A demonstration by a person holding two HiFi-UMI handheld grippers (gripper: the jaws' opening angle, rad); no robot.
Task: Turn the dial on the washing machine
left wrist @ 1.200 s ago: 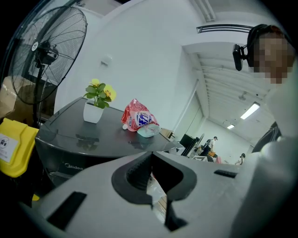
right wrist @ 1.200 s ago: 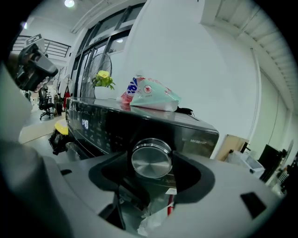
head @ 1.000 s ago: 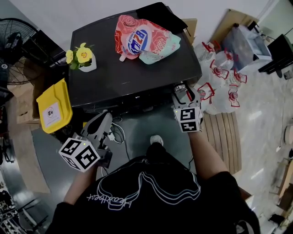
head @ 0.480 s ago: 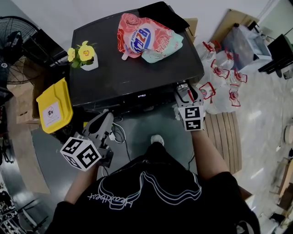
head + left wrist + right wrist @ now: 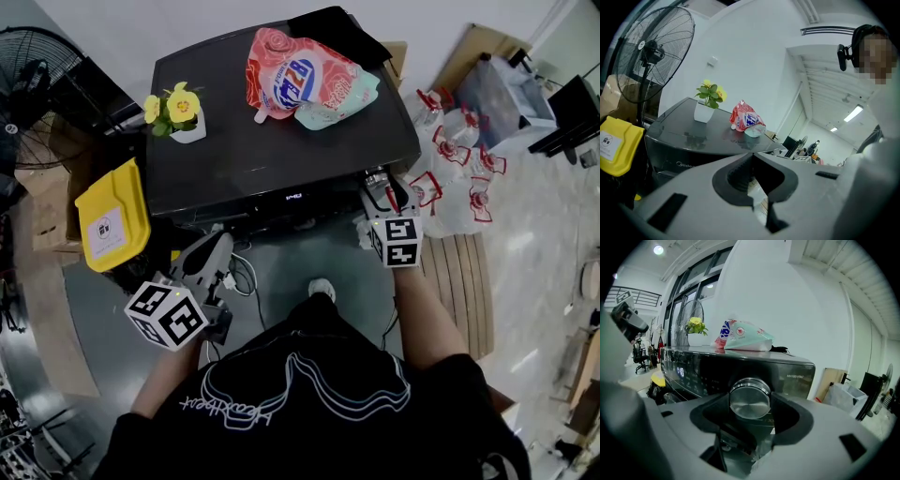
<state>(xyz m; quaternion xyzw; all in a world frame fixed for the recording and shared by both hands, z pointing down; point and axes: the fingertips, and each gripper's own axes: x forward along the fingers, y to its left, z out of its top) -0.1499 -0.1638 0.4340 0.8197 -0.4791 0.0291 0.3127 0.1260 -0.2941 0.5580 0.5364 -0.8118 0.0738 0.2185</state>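
1. The right gripper (image 5: 382, 190) was clamped on the round brushed-metal dial (image 5: 750, 399), its jaws pressed to either side of the knob.
2. The dial sat at the right end of the front control panel of the dark grey, glossy-topped washing machine (image 5: 272, 150).
3. The left gripper (image 5: 214, 246) hung low before the machine's left side, jaws together, holding nothing.
4. A red-and-white detergent pouch (image 5: 305, 80) and a white pot of yellow flowers (image 5: 178, 114) rested on the lid, well apart.

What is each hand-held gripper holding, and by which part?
The right hand-held gripper clasps the dial by its round sides; the left hand-held gripper is shut, holding nothing.
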